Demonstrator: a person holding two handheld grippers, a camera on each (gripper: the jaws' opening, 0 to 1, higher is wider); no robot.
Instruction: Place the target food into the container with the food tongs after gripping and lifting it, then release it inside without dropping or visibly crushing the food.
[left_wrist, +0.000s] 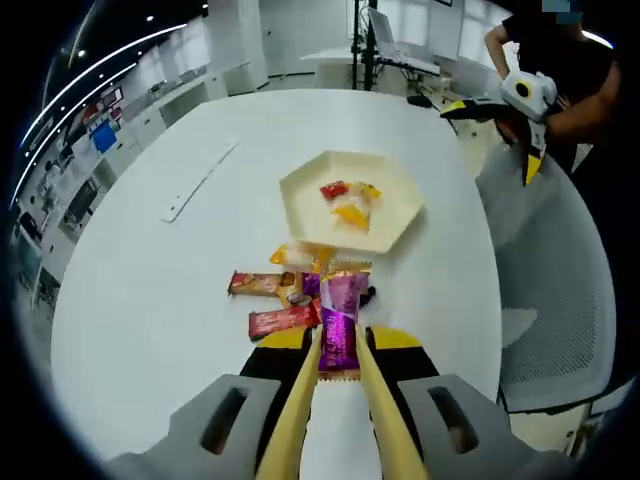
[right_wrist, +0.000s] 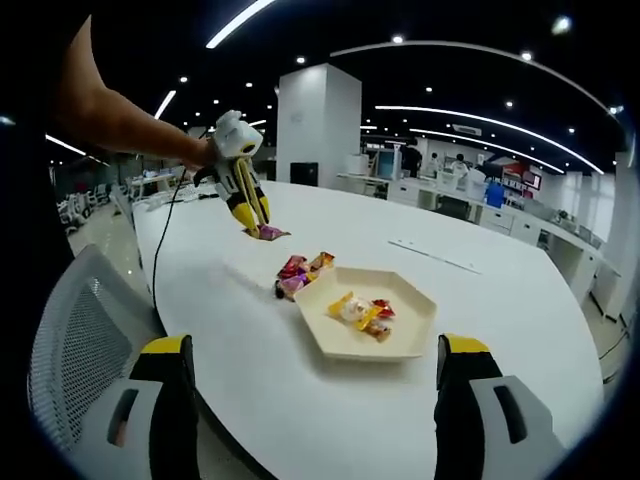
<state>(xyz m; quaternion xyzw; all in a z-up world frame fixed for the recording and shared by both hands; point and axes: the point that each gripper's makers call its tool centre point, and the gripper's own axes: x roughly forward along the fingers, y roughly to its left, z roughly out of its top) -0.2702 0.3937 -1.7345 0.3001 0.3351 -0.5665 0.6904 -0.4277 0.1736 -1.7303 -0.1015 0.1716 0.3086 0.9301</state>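
Observation:
My left gripper (left_wrist: 340, 345) is shut on cream food tongs (left_wrist: 300, 400), whose tips pinch a purple snack packet (left_wrist: 340, 320) over a small pile of wrapped snacks (left_wrist: 275, 300). Beyond the pile is a cream hexagonal plate (left_wrist: 395, 215) holding a few red and yellow candies (left_wrist: 350, 200). In the right gripper view the left gripper (right_wrist: 247, 212) holds the purple packet (right_wrist: 268, 232) low over the table, left of the pile (right_wrist: 300, 272) and the plate (right_wrist: 400, 340); whether it clears the table I cannot tell. My right gripper (right_wrist: 315, 348) stands wide open and empty near the table's edge.
The round white table (left_wrist: 150, 300) carries a thin white strip (left_wrist: 200, 180) at its far left. A grey mesh chair (left_wrist: 550, 270) stands at the table's right edge, beside a person holding the right gripper (left_wrist: 492, 140). A black cable (right_wrist: 165, 230) hangs off the table.

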